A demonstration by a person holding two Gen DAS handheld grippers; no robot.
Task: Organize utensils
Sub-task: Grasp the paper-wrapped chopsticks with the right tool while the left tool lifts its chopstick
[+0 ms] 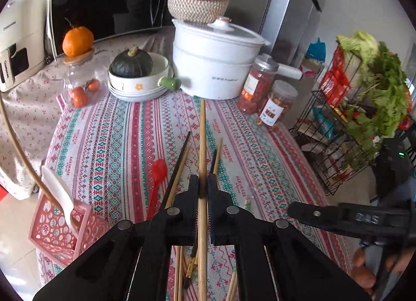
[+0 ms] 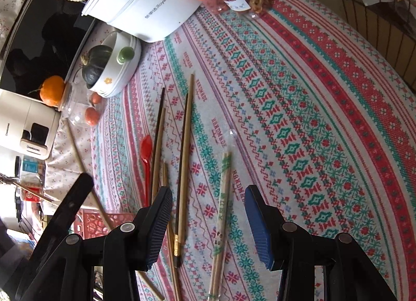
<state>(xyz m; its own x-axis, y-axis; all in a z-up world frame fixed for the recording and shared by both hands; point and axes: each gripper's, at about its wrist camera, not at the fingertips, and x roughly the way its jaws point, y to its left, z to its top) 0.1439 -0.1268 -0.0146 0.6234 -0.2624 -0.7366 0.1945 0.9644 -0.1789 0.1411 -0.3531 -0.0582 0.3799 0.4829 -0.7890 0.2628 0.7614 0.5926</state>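
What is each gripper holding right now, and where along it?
The left gripper is shut on a long bamboo chopstick, pinched partway along its shaft, both ends sticking out. The right gripper is open and holds nothing, above the wrapped chopsticks.

Red spoon (image 1: 158,171); pink basket (image 1: 65,233); tablecloth (image 2: 299,119) red-teal cross-stitch bands; white pot (image 1: 213,64).

**Bright daylight, bent edges**

The room is bright with soft daylight. The tablecloth (image 2: 299,108) looks clear and sharp. The shiny black microwave door (image 1: 104,2) shows dim reflections. Both pictures curve hard near the edges, with dark corners. The floor (image 1: 15,223) at the left looks washed out. Shadows are faint.
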